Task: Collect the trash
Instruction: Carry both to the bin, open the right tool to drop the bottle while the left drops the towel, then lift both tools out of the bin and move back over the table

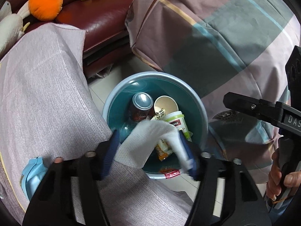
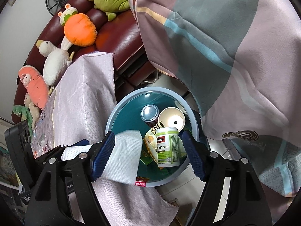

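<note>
A round blue trash bin (image 1: pixel 197 101) (image 2: pixel 120 111) stands on the floor below both grippers. It holds a drink can (image 1: pixel 142 103) (image 2: pixel 150 114), a paper cup (image 1: pixel 165 103) (image 2: pixel 172 118), a green-and-white supplement bottle (image 1: pixel 176 122) (image 2: pixel 168 146) and snack wrappers (image 1: pixel 162 148). My left gripper (image 1: pixel 150 148) is open, and a white paper towel (image 1: pixel 146 143) (image 2: pixel 122 158) hangs loosely between its blue fingers over the bin's near rim. My right gripper (image 2: pixel 148 152) is open and empty above the bin; its side shows in the left wrist view (image 1: pixel 263 111).
A table under a pink cloth (image 1: pixel 43 94) (image 2: pixel 82 101) lies left of the bin. A plaid blanket (image 1: pixel 216 28) (image 2: pixel 225 47) hangs at right. A maroon sofa (image 1: pixel 105 15) (image 2: pixel 120 35) with plush toys stands behind. A light blue packet (image 1: pixel 32 175) lies on the cloth.
</note>
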